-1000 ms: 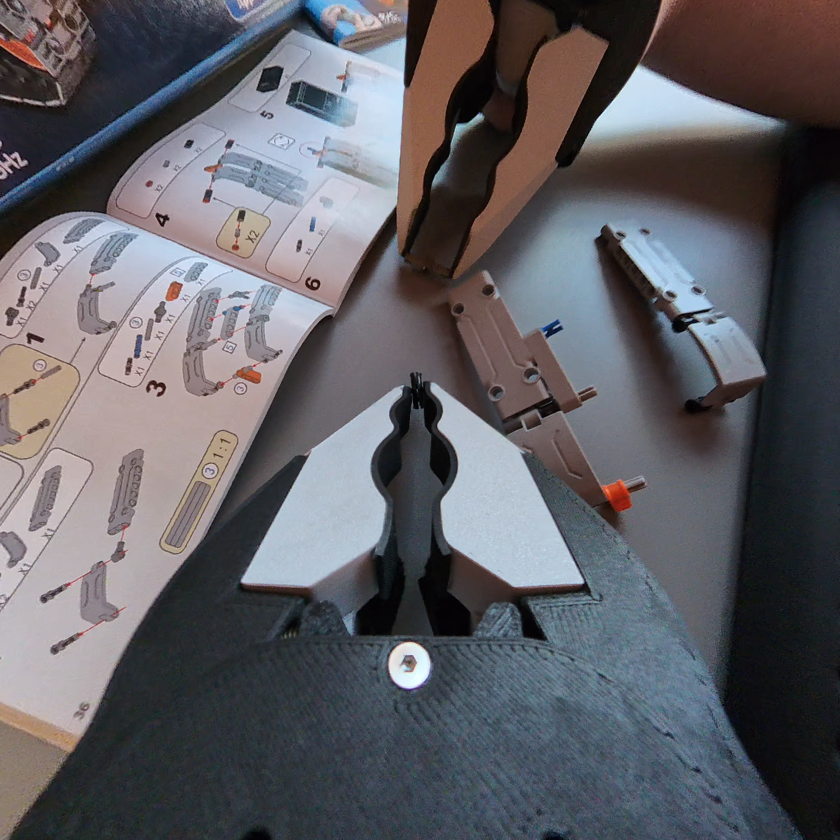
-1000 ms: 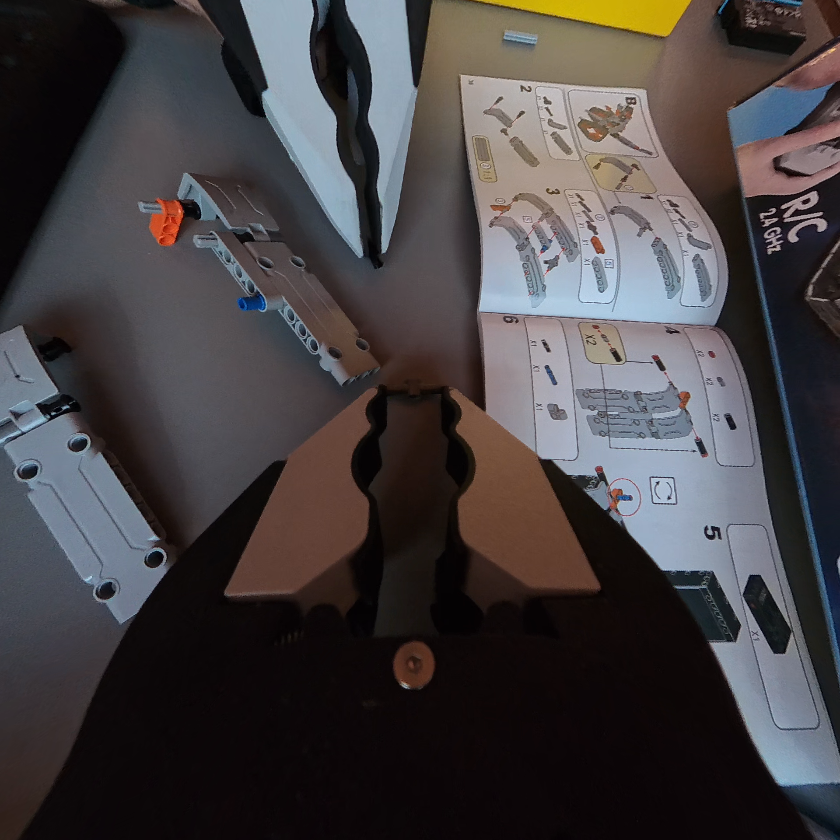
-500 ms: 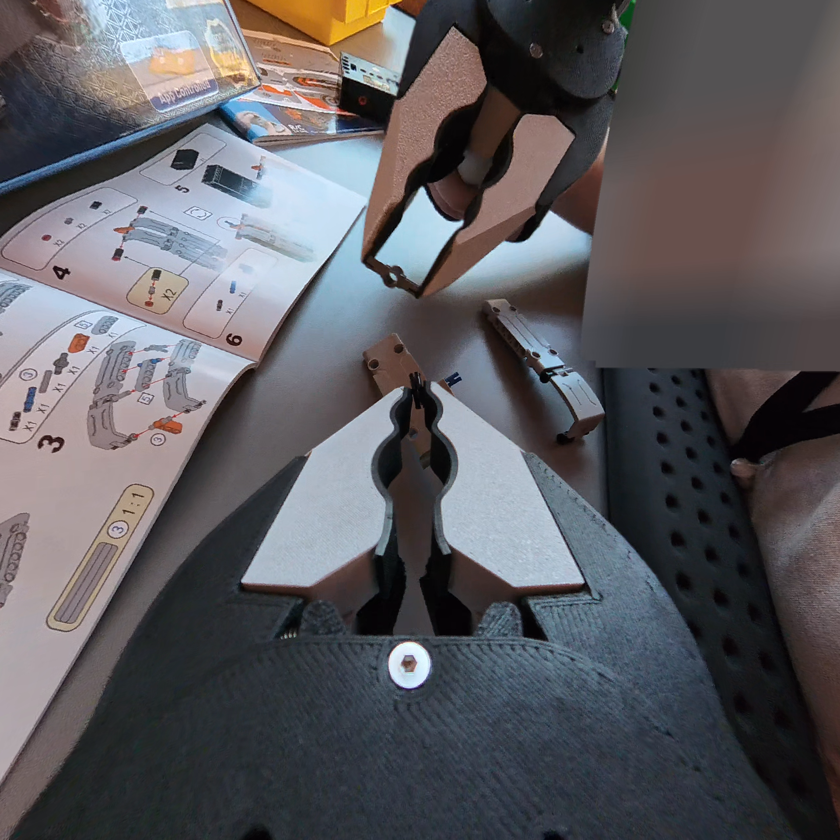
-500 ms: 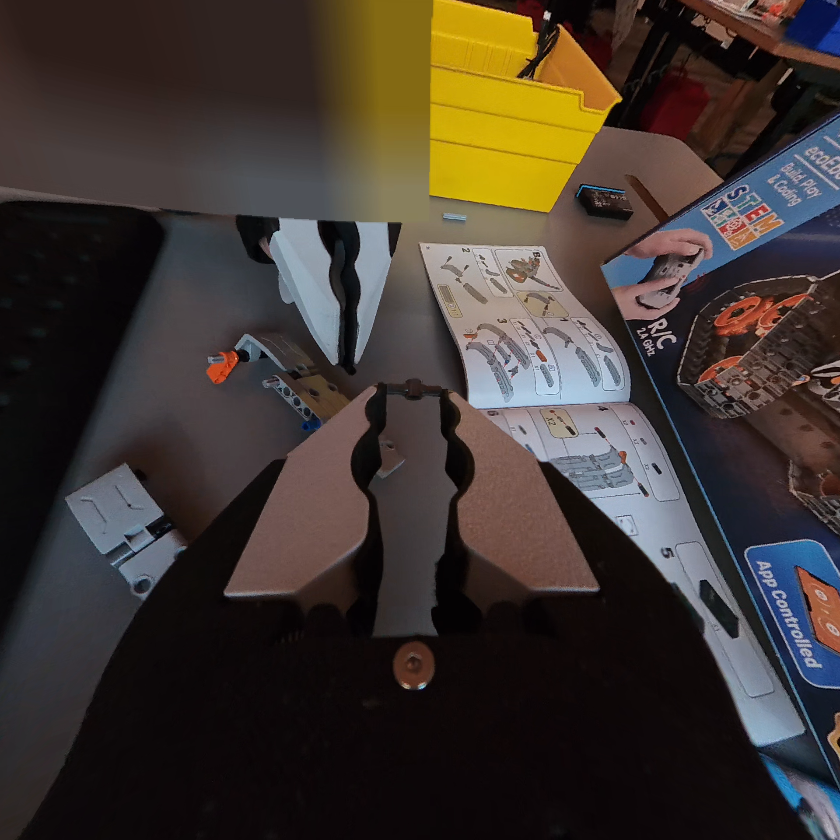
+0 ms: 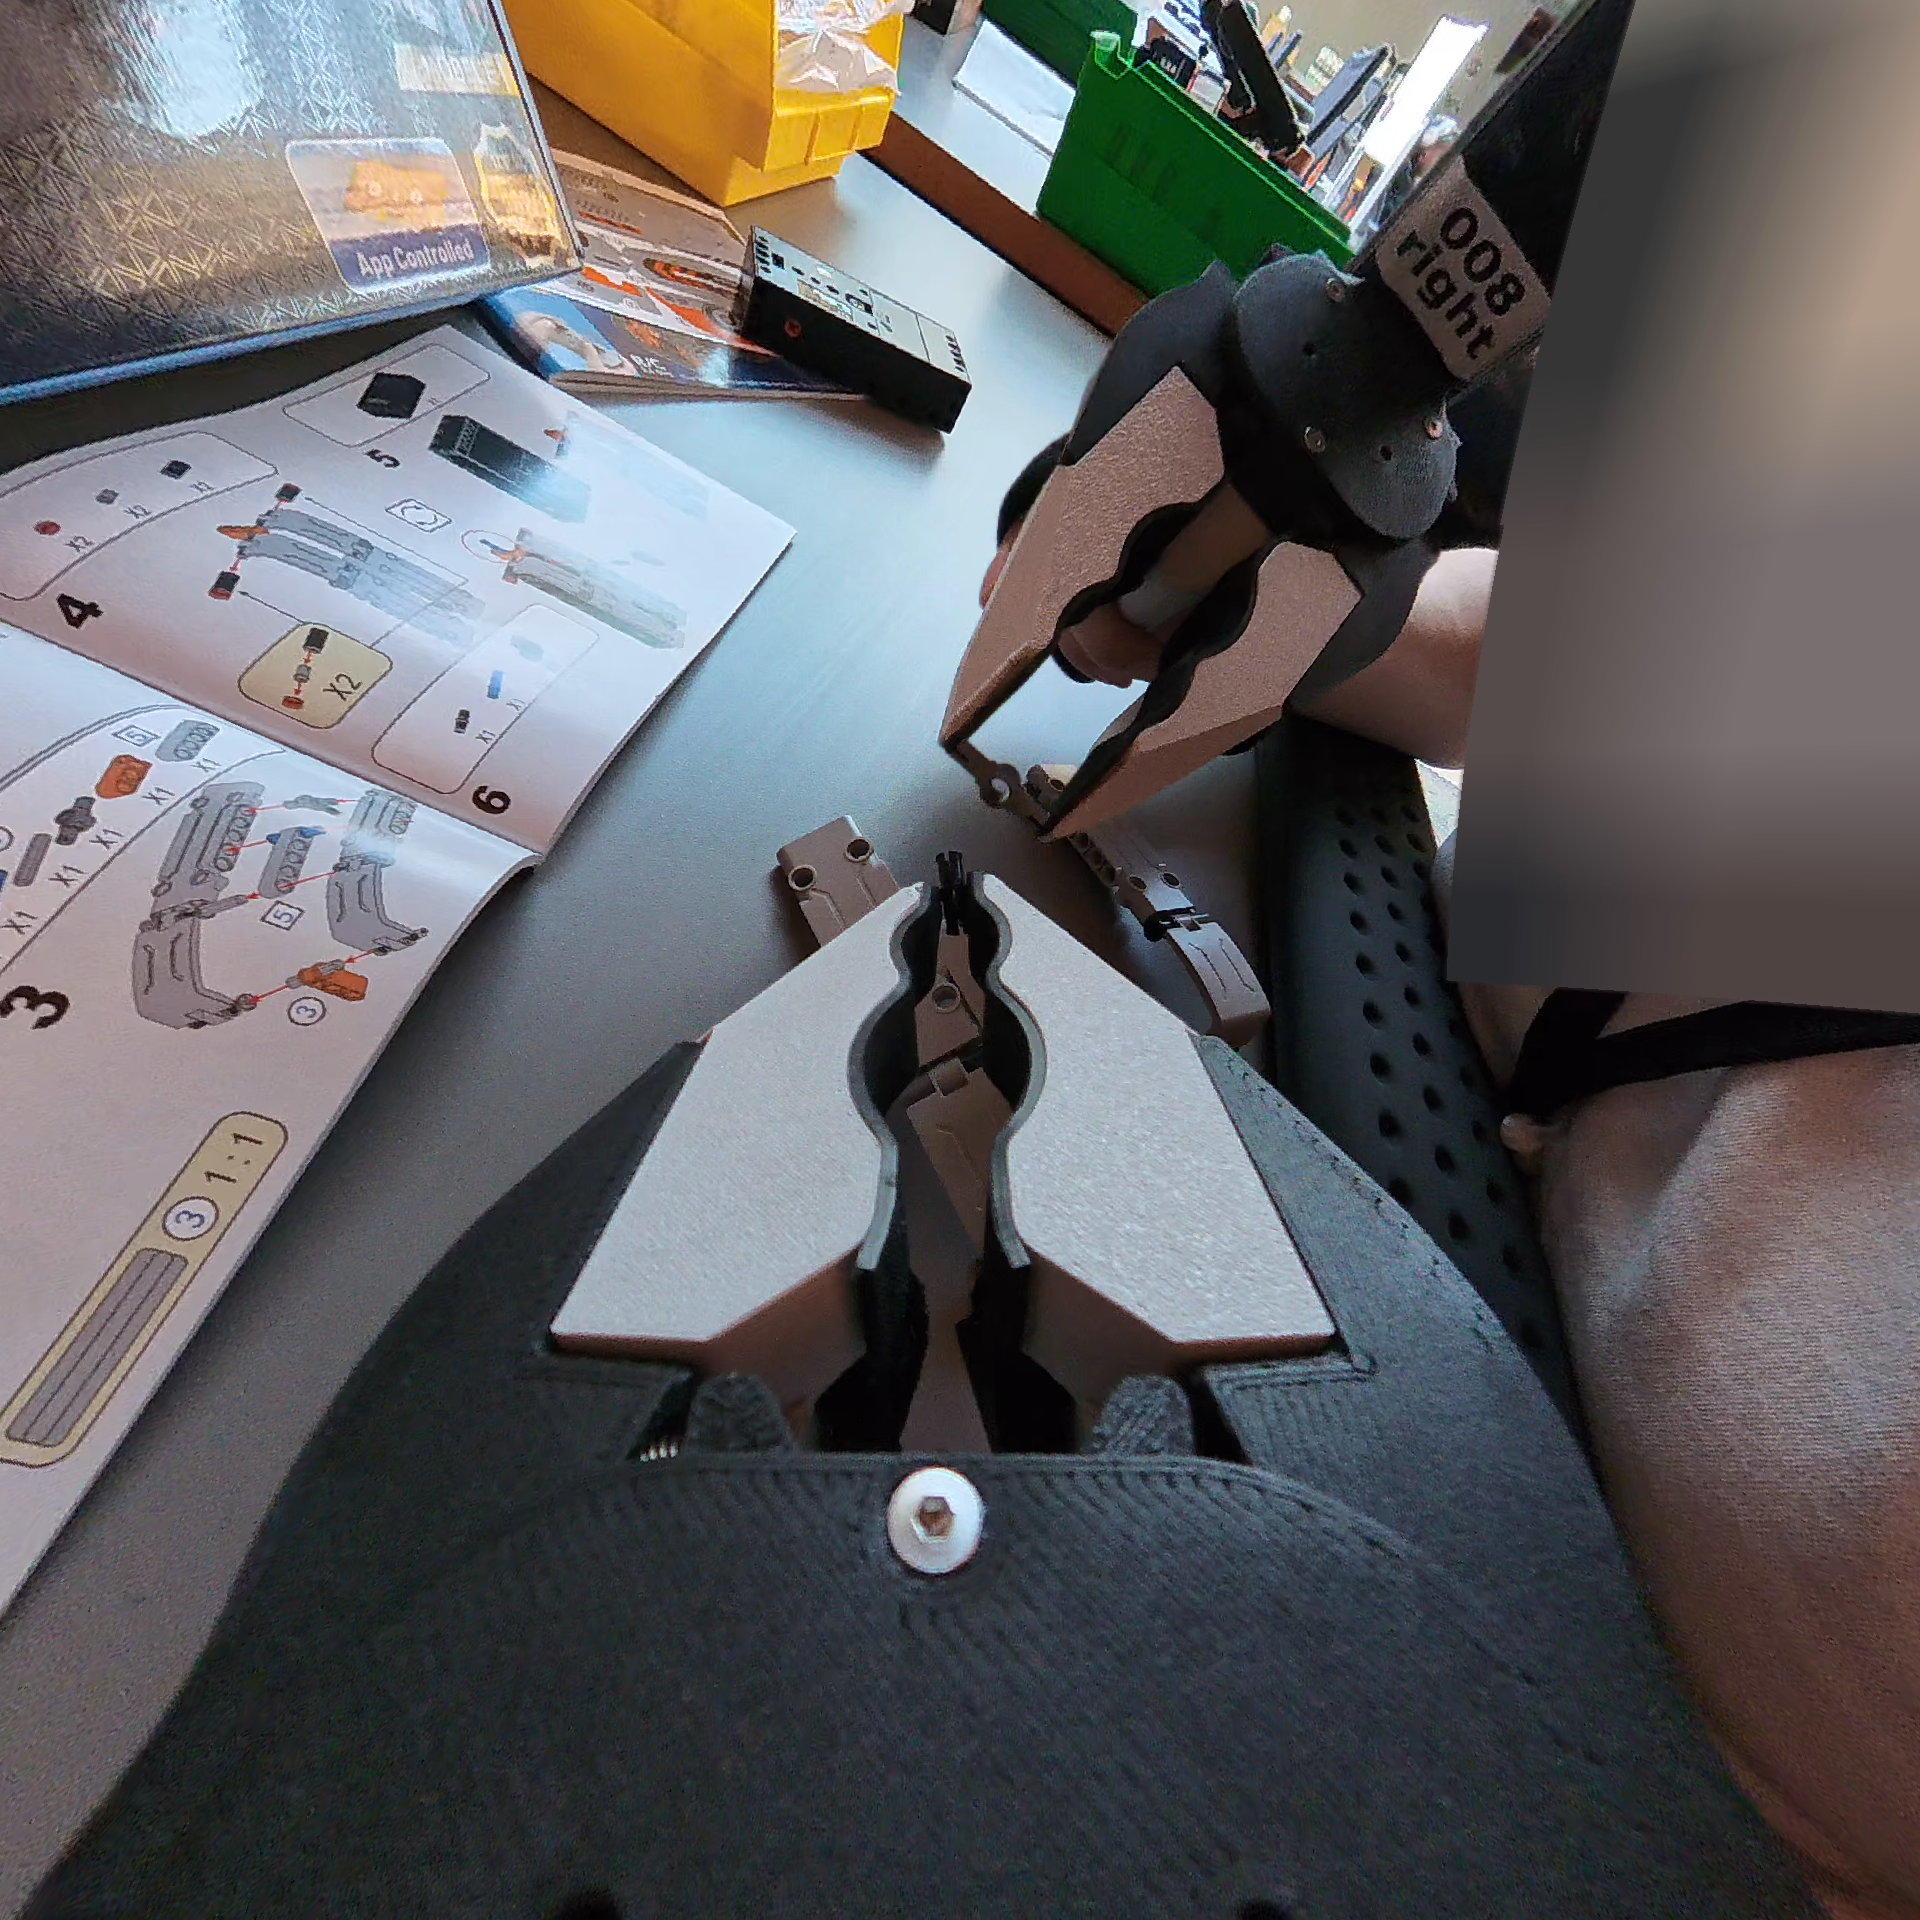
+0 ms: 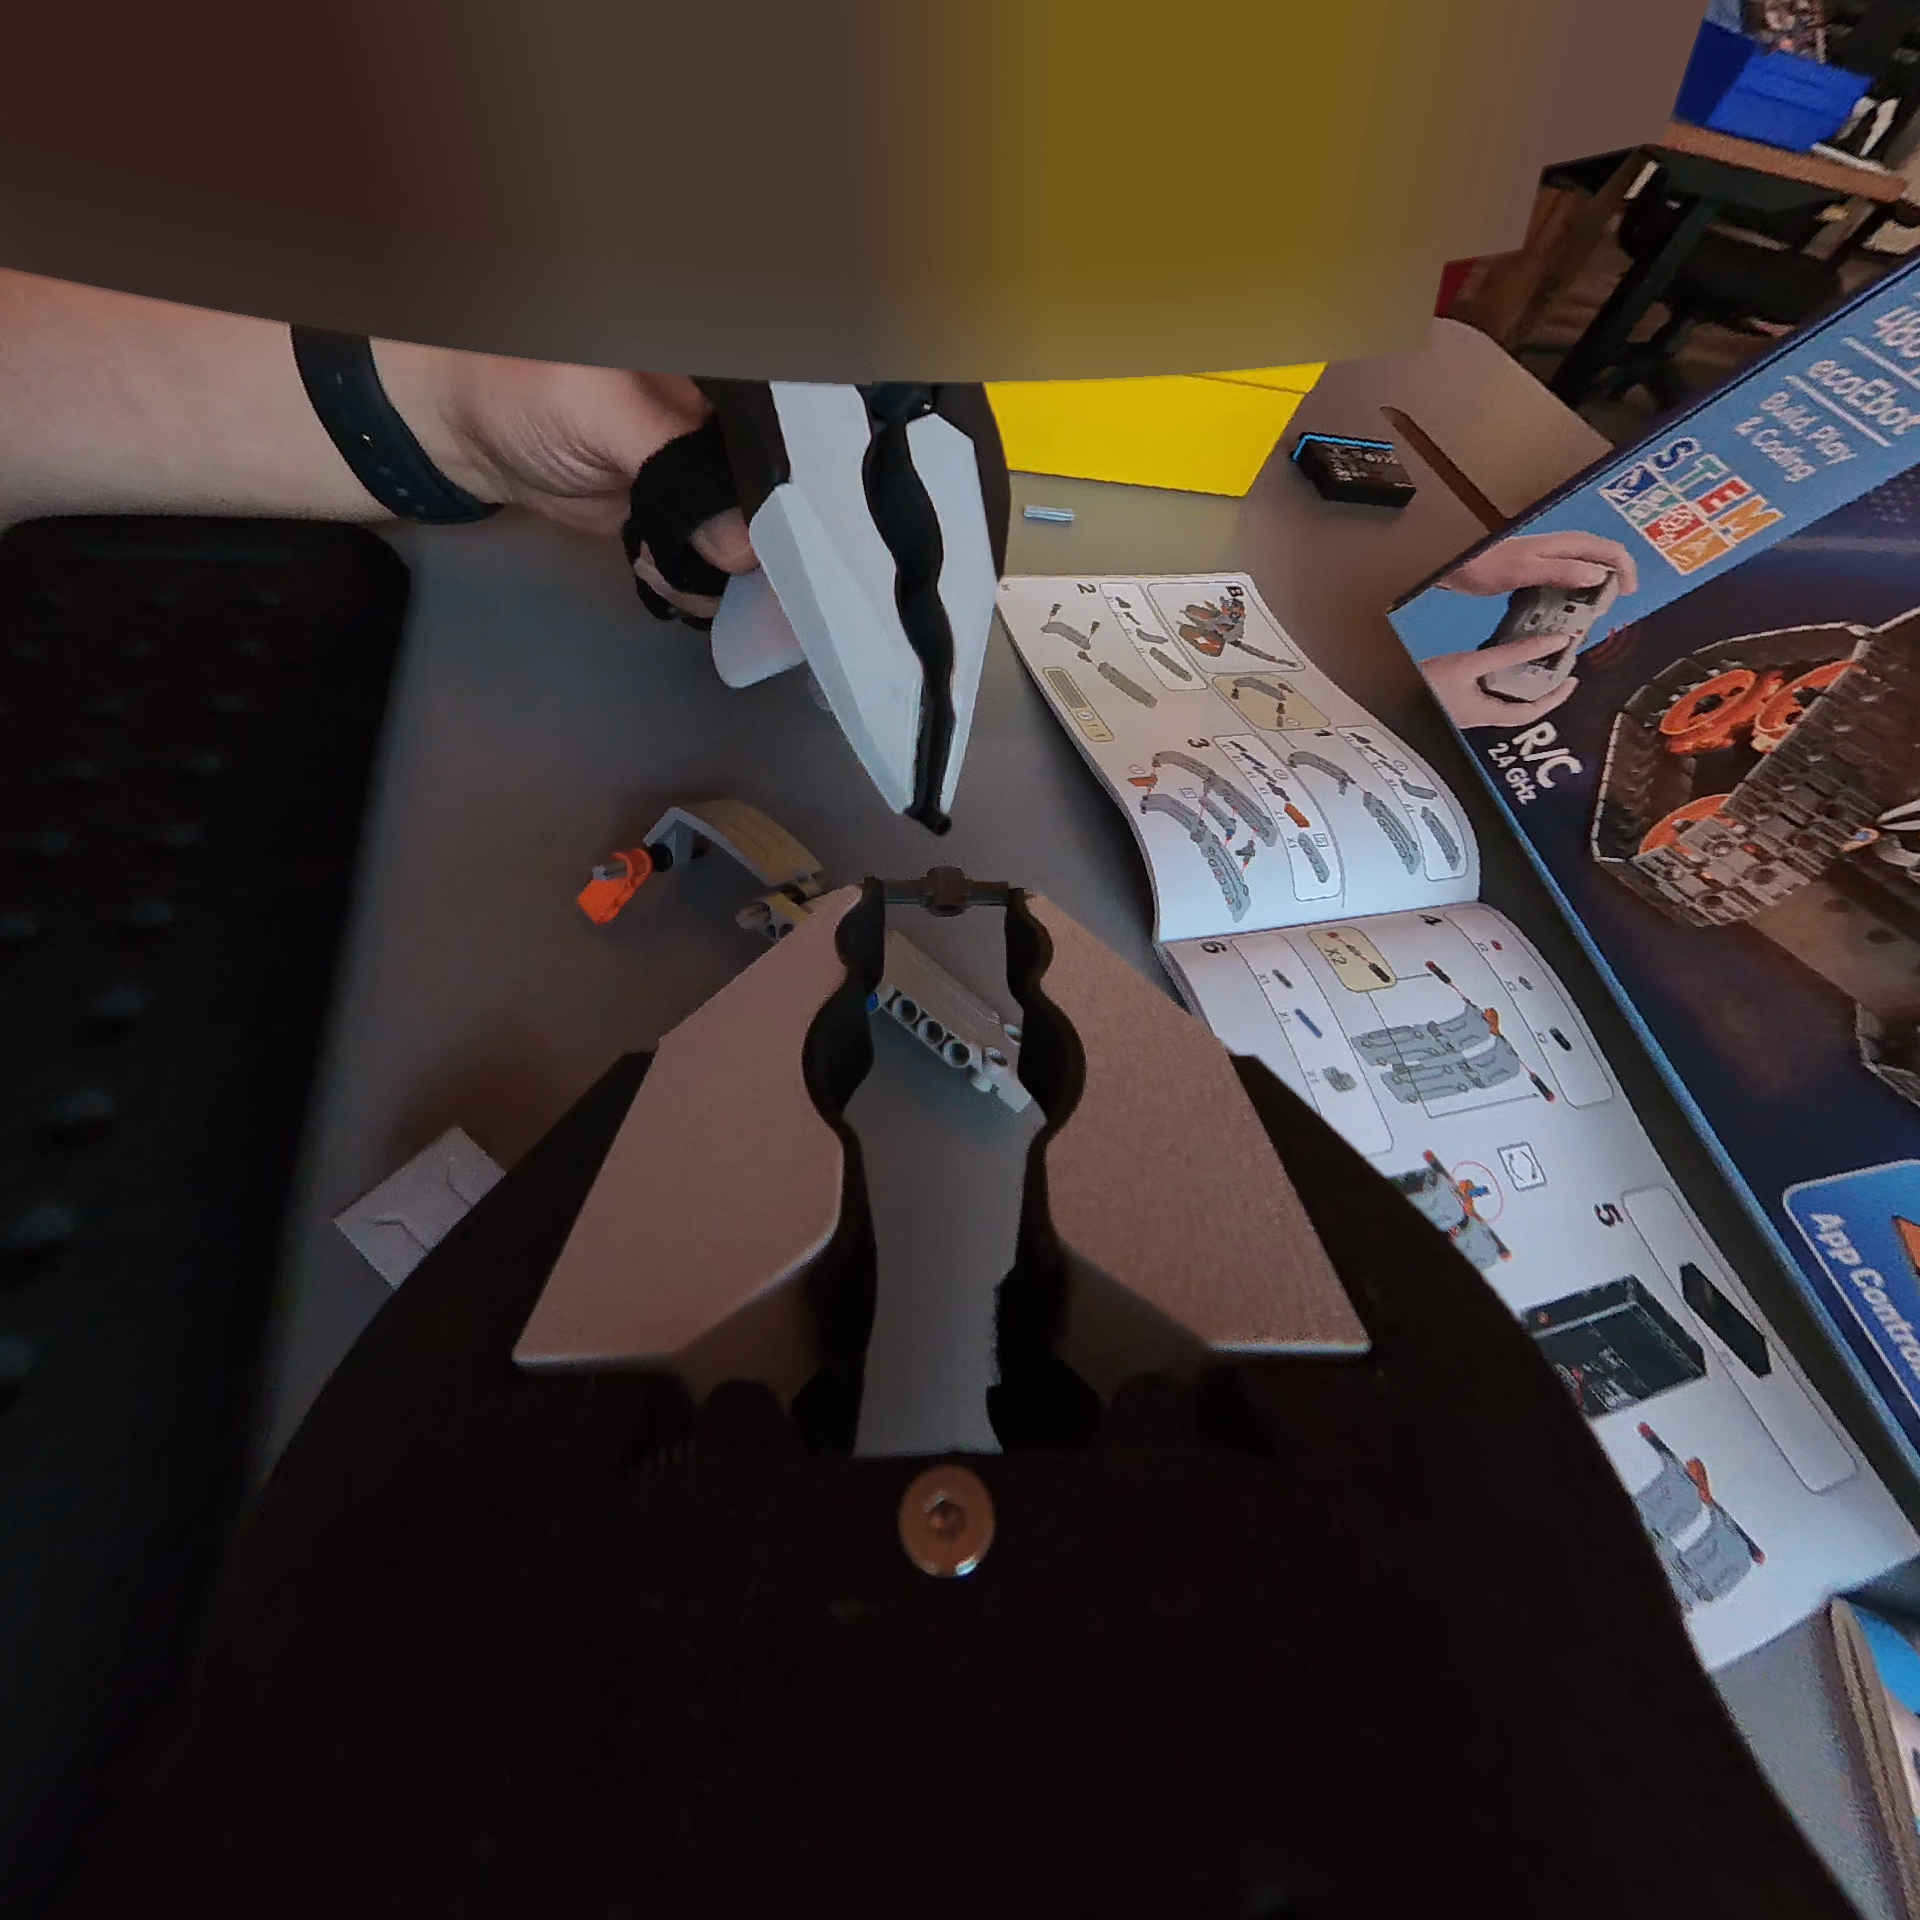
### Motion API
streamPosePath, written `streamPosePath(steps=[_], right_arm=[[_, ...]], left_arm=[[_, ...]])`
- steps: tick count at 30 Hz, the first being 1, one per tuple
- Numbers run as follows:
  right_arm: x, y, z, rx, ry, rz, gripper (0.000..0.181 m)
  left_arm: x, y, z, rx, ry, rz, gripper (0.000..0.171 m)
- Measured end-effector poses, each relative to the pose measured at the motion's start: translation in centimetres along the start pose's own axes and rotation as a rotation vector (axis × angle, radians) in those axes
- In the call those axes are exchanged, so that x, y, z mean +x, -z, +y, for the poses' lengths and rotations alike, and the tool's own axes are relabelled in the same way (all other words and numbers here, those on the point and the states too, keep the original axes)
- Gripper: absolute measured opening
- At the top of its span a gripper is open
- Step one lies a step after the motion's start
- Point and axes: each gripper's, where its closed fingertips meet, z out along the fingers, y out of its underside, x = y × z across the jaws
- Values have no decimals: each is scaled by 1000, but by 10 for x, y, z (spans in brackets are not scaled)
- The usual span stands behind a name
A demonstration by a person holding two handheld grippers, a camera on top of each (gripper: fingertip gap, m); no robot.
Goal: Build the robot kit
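Note:
My left gripper (image 5: 954,888) is shut on a small black pin that sticks out of its tips. It also shows in the right wrist view (image 6: 930,816), pointing down, just above and apart from my right gripper. My right gripper (image 6: 943,894) is shut on a small dark grey connector piece (image 6: 945,889), held crosswise between its tips above the table; it shows in the left wrist view (image 5: 997,784) too. A grey beam assembly (image 6: 935,1029) with an orange part (image 6: 613,896) lies on the table below both grippers. A second grey assembly (image 5: 1184,925) lies beside it.
An open instruction booklet (image 5: 312,727) lies on the grey table (image 6: 540,727), with a dark blue kit box (image 6: 1714,727) beyond it. A black battery box (image 5: 852,332), yellow bin (image 5: 717,94) and green bin (image 5: 1164,197) stand farther back. A black perforated surface (image 6: 156,935) borders the table. The grippers are tip to tip, or close to it.
Both grippers have lifted off the table and tilted up. My right gripper came up with the small grey connector in its tips. The left gripper stays shut on the black pin.

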Motion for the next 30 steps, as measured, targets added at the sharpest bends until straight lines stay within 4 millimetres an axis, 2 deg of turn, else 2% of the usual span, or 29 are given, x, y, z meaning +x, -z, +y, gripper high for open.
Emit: streamPosePath(steps=[8, 12, 16, 19, 24, 30], right_arm=[[13, 1, 9, -4, 3, 26, 22], [13, 2, 7, 14, 10, 18, 22], [5, 4, -1, 59, 42, -22, 22], [-4, 2, -2, 57, 98, -47, 22], [-15, -3, 4, 19, 204, -62, 22], [-17, -6, 5, 18, 207, -64, 22]], left_arm=[[4, 4, -10, 51, -44, -4, 3], [11, 4, -13, 51, -226, -58, 3], [11, 1, -6, -20, -457, -180, 3], [9, -4, 1, -79, -568, -241, 3], [11, -8, 7, -116, -591, -239, 3], [14, -8, 7, -116, -592, -223, 4]])
